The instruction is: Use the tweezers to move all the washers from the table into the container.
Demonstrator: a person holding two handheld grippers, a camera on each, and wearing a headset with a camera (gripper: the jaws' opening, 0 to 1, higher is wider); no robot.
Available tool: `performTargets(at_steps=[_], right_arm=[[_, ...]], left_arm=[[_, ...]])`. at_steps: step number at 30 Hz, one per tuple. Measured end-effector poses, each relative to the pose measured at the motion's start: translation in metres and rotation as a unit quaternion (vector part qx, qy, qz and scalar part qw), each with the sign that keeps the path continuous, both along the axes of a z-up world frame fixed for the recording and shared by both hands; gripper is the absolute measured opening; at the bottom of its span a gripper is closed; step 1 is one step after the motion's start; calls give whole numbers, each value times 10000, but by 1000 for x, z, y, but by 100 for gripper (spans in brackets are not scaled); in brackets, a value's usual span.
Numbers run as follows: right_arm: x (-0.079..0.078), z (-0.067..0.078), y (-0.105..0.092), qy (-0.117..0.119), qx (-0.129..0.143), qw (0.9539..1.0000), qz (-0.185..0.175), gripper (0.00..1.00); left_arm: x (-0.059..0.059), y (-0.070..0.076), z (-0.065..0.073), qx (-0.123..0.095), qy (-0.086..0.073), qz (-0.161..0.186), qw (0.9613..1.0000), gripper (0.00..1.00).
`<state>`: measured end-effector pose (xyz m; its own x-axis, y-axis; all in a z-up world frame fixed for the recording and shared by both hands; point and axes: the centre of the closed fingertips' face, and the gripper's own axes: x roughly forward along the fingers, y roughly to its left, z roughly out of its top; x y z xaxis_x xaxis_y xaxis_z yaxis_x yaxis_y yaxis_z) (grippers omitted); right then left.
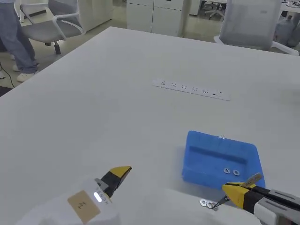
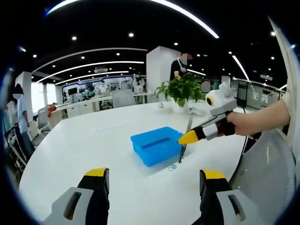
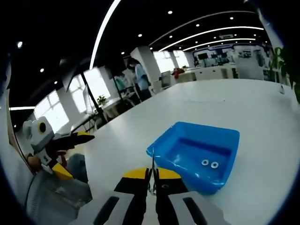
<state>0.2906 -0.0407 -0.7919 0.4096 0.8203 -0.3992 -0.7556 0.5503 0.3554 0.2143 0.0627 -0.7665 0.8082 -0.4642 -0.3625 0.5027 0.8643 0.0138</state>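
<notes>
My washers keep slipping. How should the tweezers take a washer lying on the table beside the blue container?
Probably by its ring: the washer lies flat on the table, so there's hardly an edge to pinch. Bring the tweezers steeply from above, one tip through the hole, one outside the rim.

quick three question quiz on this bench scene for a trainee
1. True or false: two washers lie inside the blue container.
2. The right hand-held gripper grips: A) a washer B) tweezers C) nothing.
3. Fill in: the loose washers on the table lie by the tweezers' ___.
Key: 1 true; 2 B; 3 tip.
</notes>
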Motion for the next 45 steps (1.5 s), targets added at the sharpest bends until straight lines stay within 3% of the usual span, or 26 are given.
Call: performTargets(at_steps=[9, 15, 20, 31, 45], right_arm=[[15, 30, -5, 30, 385, 9990, -224, 2], [22, 38, -8, 54, 510, 9982, -307, 2], [32, 38, -8, -74, 426, 9986, -291, 2], [67, 49, -11, -352, 273, 9987, -251, 2], [87, 34, -6, -616, -340, 9975, -61, 2]], left_arm=[[0, -1, -1, 4, 8, -29, 10000, 80], [0, -1, -1, 11, 33, -17, 10000, 80], [-1, -3, -5, 59, 108, -72, 9999, 81], [-3, -11, -4, 100, 73, -277, 9995, 82], [2, 1, 6, 60, -200, 80, 9997, 83]])
